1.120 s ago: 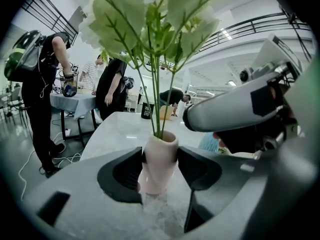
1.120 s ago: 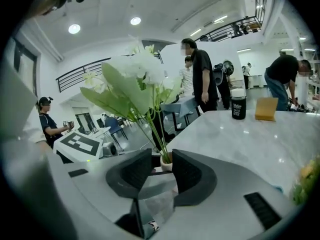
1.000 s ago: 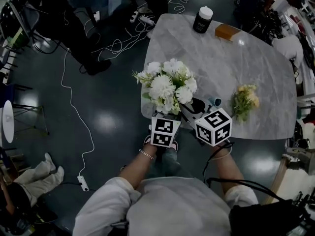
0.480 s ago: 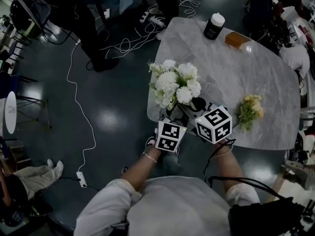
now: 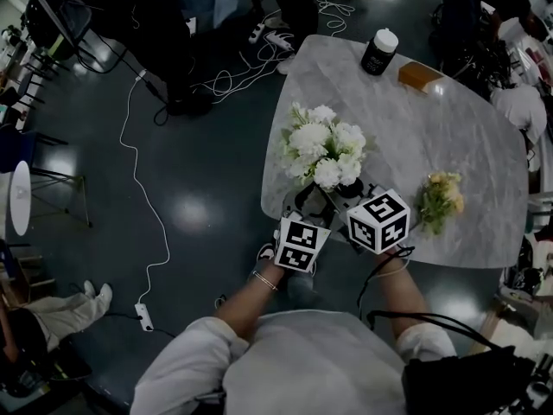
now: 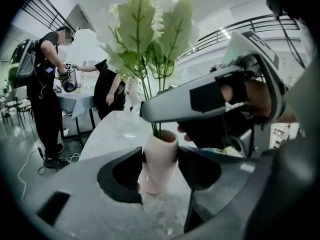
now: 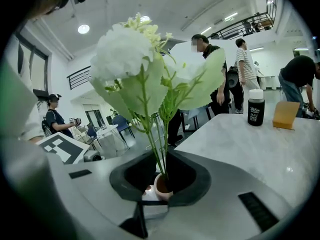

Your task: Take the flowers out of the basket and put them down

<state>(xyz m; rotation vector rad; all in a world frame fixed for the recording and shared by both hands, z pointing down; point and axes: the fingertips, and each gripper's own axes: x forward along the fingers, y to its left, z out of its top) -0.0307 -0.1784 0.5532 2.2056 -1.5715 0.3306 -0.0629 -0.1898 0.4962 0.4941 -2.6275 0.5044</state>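
1. Currently, the left gripper (image 6: 160, 156) is clamping a pink vase (image 6: 157, 176), with its two dark jaws pressing against the vase's sides just below the rim.
2. The right gripper (image 7: 161, 176) is pinching the green stems (image 7: 159, 154) just above the vase's mouth, with its jaws drawn in close around them.
3. The white flowers (image 5: 324, 150) are standing upright, their stems running down into the vase, over the near left edge of the marble table (image 5: 449, 128). Whether the vase's base is touching the tabletop cannot be told.
4. A yellow bunch (image 5: 439, 199) is lying flat on the table to the right of the right gripper, apart from the vase.
5. A black jar (image 5: 378, 52) with a white lid and an orange-brown block (image 5: 421, 76) are sitting near each other at the table's far edge.
6. White cables (image 5: 225, 80) are trailing across the dark floor beyond the table.
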